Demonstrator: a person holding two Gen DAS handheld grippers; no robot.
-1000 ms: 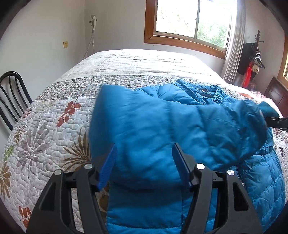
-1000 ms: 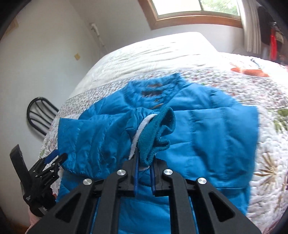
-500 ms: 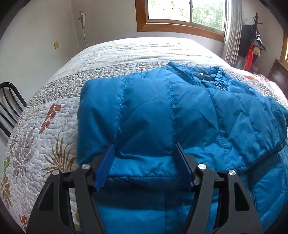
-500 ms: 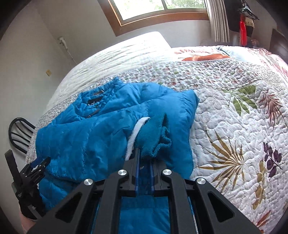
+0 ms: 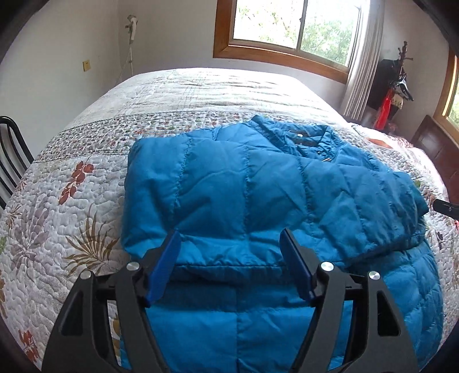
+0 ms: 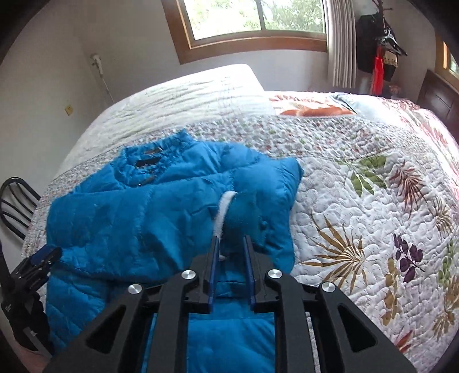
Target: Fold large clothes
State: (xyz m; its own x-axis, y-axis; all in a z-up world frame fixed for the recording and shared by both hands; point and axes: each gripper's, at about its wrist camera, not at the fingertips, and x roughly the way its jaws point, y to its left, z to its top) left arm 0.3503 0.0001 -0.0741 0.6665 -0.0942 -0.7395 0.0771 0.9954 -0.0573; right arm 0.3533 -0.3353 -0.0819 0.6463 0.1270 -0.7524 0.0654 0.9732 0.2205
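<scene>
A blue quilted jacket [image 5: 243, 200] lies on the bed with both sleeves folded across its chest; it also shows in the right wrist view [image 6: 137, 218]. My left gripper [image 5: 229, 246] is open and empty, its jaws wide over the folded sleeve. My right gripper [image 6: 231, 244] has its jaws parted a little around the sleeve cuff [image 6: 243, 221], which has a white lining edge. The cuff rests on the jacket between the pads, which no longer pinch it. The left gripper also appears at the left edge of the right wrist view [image 6: 43, 258].
The bed carries a floral quilted bedspread [image 6: 358, 200]. A black metal chair [image 5: 11, 152] stands at the bed's left side. A window [image 5: 292, 25] is on the far wall, and clothes hang on a rack [image 5: 393, 89] at the right.
My right gripper carried the sleeve cuff rightwards across the jacket, laid it down and parted its jaws. My left gripper stayed open over the other folded sleeve.
</scene>
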